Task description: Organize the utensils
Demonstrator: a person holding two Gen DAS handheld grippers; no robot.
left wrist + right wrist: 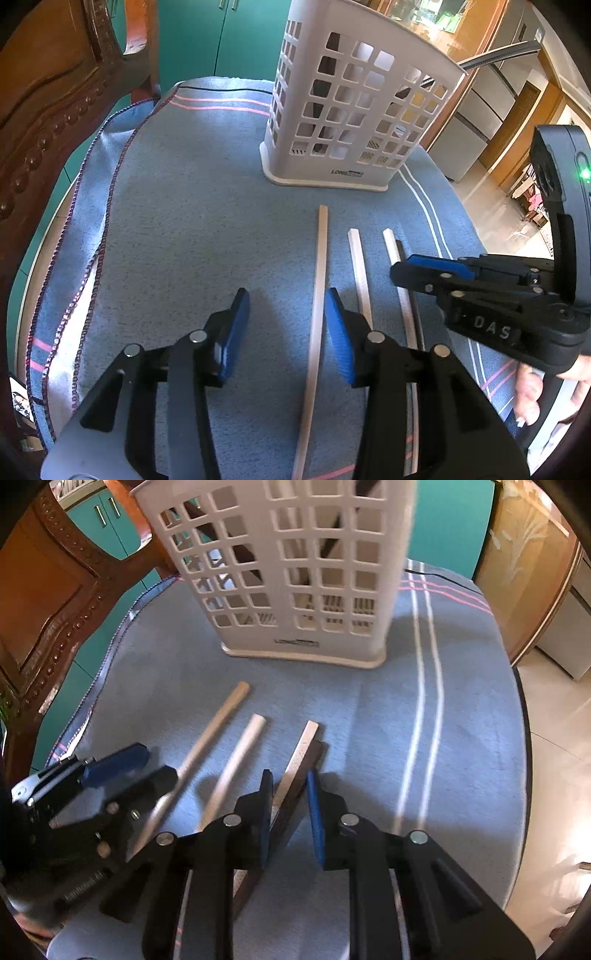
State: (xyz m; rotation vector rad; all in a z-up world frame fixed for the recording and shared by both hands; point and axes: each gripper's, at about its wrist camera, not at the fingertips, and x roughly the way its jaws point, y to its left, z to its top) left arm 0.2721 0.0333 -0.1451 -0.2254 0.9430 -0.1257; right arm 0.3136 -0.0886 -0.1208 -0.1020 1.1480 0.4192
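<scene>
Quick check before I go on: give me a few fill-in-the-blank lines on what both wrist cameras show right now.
1. The loose chopsticks lie on a ____ cloth.
2. The white holder stands ____.
3. The dark chopstick lies between the fingers of the ____ gripper.
4. The left gripper is ____.

Missing words: blue; upright; right; open

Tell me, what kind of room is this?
Probably a home dining or kitchen area: a carved wooden chair stands beside a towel-covered table, with teal cupboards behind and a white utensil basket.

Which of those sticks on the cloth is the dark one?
The dark stick is the rightmost, lying against a pale stick between the right gripper's open fingers. The other three are all pale.
</scene>
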